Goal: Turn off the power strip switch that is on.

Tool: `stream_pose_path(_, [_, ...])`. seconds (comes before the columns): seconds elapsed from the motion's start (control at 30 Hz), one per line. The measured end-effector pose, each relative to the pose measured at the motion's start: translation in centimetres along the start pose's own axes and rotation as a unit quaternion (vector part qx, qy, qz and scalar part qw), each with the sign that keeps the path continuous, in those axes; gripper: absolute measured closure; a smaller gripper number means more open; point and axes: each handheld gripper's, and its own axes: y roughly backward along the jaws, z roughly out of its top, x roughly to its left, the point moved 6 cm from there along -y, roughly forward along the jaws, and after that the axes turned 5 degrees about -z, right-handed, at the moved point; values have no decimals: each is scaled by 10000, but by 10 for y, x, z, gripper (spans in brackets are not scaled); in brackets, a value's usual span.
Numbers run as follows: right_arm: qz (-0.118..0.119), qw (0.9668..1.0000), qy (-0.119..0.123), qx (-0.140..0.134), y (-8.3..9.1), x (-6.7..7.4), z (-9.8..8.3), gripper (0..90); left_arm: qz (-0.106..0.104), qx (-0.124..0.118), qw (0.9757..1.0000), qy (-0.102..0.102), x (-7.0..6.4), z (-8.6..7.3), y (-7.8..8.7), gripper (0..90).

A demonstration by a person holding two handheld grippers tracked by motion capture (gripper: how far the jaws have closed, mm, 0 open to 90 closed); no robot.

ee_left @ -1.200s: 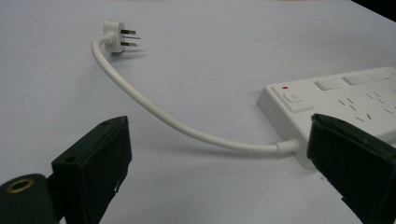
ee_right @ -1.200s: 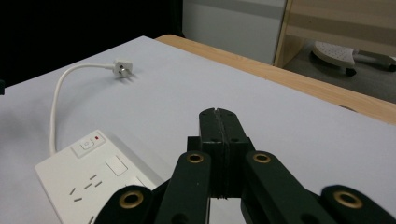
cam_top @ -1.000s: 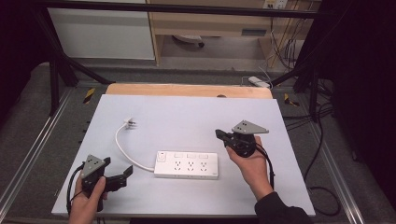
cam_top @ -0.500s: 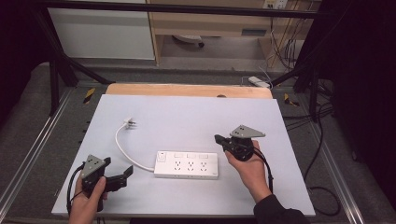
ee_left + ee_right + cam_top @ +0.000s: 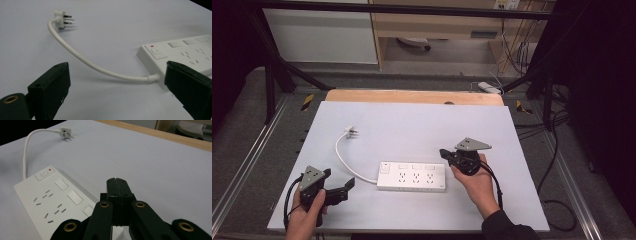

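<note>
A white power strip lies flat near the table's front, sockets up. Its short white cable curves back to a loose plug. My left gripper rests low at the front left with its jaws open, pointing at the strip's switch end. In the left gripper view the cable runs across the wide gap between the jaws, untouched, with the strip at the right. My right gripper is shut on nothing and hovers just over the strip's right end, its fingertips pressed together.
The white table sheet has bare room behind and to the right of the strip. A wooden edge runs along the back. Metal rails flank the table, and cables lie on the floor at the right.
The right gripper has sunk a little toward the right end of the strip, still shut. The left gripper and the strip have not moved.
</note>
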Motion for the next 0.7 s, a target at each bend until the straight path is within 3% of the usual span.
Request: stream_pose_path(0.7, [80,9998,-16,173,-9,4,-11,900,-17,38,10000,-25,-1,-1,0,67])
